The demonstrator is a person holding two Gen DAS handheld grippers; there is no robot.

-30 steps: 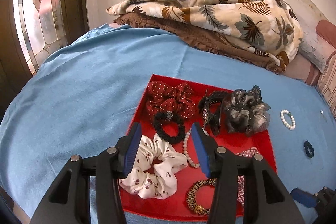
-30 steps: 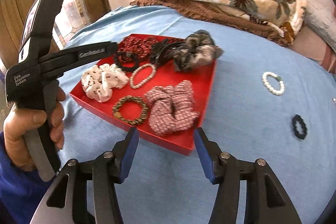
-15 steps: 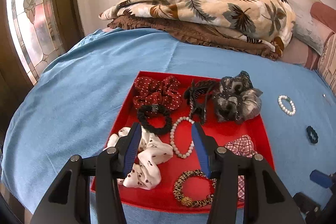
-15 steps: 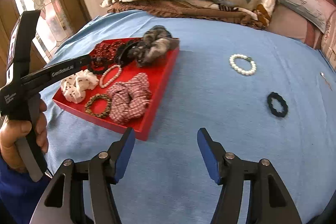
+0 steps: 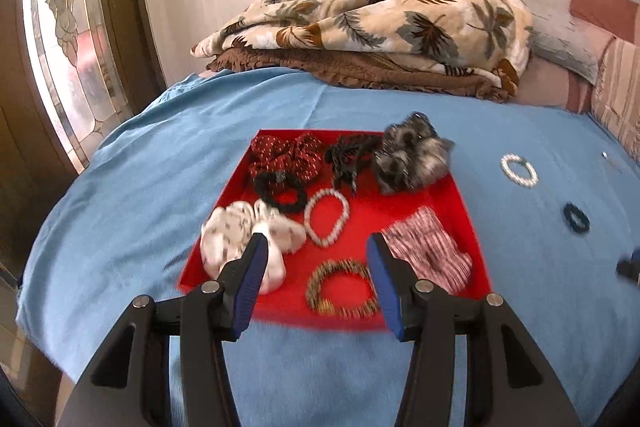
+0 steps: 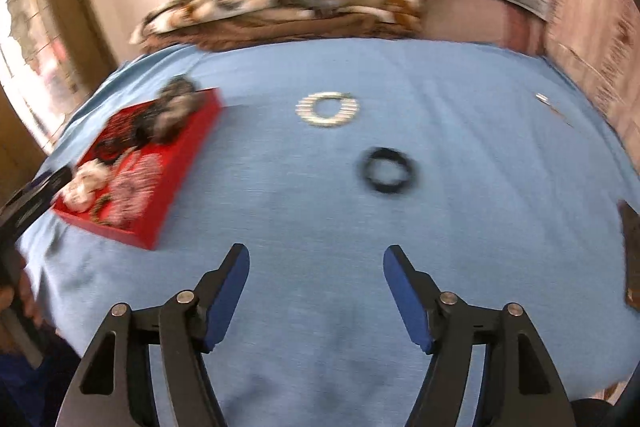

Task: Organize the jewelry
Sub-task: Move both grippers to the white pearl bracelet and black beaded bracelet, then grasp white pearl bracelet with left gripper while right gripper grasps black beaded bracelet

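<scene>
A red tray (image 5: 456, 195) on the blue bedspread holds several scrunchies, a pearl bracelet (image 5: 326, 217), a leopard bangle (image 5: 342, 289) and a black claw clip (image 5: 346, 157). It also shows in the right wrist view (image 6: 188, 163). A white pearl bracelet (image 6: 328, 109) and a black hair tie (image 6: 388, 169) lie loose on the bedspread right of the tray; both also show in the left wrist view, the bracelet (image 5: 519, 170) and the tie (image 5: 576, 218). My left gripper (image 5: 316, 281) is open above the tray's near edge. My right gripper (image 6: 316, 291) is open and empty, short of the black tie.
A folded leaf-print blanket (image 5: 380, 23) on a brown one lies at the far side. Pillows (image 5: 612, 75) sit at the right. A stained-glass door (image 5: 68, 47) stands left. A small metal item (image 6: 546, 101) lies far right on the bedspread.
My right gripper has swung right, away from the tray, and now faces the black tie and pearl bracelet. My left gripper has drawn back toward the tray's near edge.
</scene>
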